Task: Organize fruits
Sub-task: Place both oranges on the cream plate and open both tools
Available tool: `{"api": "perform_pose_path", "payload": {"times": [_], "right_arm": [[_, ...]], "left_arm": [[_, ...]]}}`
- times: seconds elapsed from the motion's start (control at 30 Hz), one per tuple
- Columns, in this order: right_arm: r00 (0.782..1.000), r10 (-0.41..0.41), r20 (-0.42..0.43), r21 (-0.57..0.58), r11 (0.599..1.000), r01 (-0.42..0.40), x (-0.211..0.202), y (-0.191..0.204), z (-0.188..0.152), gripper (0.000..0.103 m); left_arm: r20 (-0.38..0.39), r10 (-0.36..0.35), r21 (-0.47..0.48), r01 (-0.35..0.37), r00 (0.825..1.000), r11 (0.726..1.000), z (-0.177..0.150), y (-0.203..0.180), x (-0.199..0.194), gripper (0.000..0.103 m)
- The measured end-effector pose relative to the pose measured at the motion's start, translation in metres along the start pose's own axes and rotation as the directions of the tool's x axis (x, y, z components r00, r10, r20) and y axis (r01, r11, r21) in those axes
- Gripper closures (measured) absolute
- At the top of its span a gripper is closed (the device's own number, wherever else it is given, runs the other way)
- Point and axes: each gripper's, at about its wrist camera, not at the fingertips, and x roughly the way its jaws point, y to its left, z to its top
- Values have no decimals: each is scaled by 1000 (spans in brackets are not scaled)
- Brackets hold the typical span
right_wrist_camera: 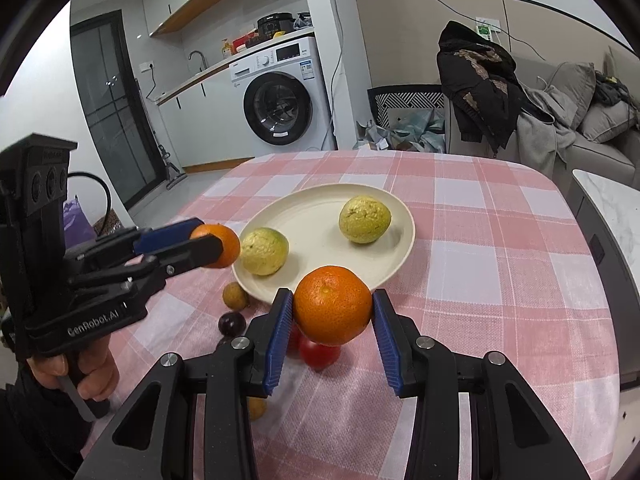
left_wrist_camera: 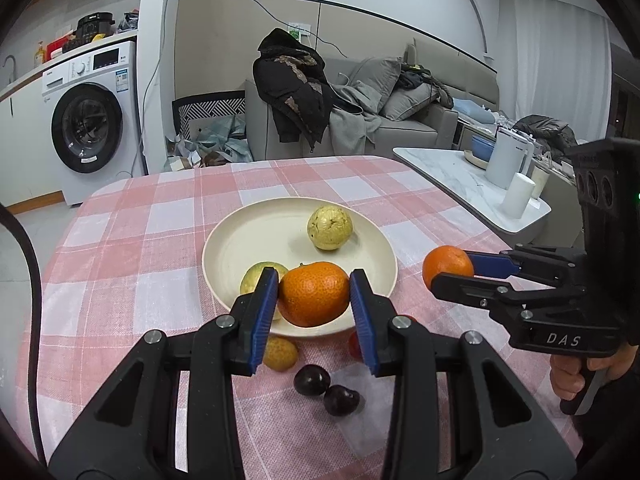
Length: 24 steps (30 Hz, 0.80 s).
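The left gripper (left_wrist_camera: 314,294) clamps an orange (left_wrist_camera: 313,294) above the near rim of a cream plate (left_wrist_camera: 256,240); the right gripper (right_wrist_camera: 331,305) clamps a second orange (right_wrist_camera: 332,305) beside that plate. Two yellow-green fruits (right_wrist_camera: 365,219) sit on the plate. Dark plums (left_wrist_camera: 312,380) and a small tan fruit (left_wrist_camera: 280,353) lie on the pink checked tablecloth (left_wrist_camera: 140,240). Beyond stand a washing machine (left_wrist_camera: 90,128) and a grey sofa (left_wrist_camera: 400,120) draped with a black jacket (left_wrist_camera: 296,84).
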Motion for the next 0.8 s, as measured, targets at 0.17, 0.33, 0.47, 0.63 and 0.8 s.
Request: {"api": "perform_pose_path", "payload": {"times": [0.17, 0.33, 0.47, 0.63, 0.8], "right_arm": [[1000, -18, 20, 33, 999, 17, 5, -3, 11, 62], [999, -22, 28, 68, 997, 20, 15, -7, 19, 62], [1000, -25, 17, 98, 995, 23, 25, -12, 22, 62], [1000, -26, -3, 117, 993, 26, 37, -16, 23, 62], [1000, -22, -16, 125, 992, 24, 48, -17, 21, 62]], "left_arm": [[-8, 8, 4, -8, 1000, 1000, 4, -3, 14, 69], [-16, 16, 8, -16, 1000, 1000, 7, -5, 29, 69], [-26, 14, 6, -14, 1000, 1000, 7, -7, 42, 69], [-28, 22, 30, -21, 999, 999, 6, -10, 55, 69], [-39, 28, 40, -26, 999, 999, 2, -12, 65, 69]]}}
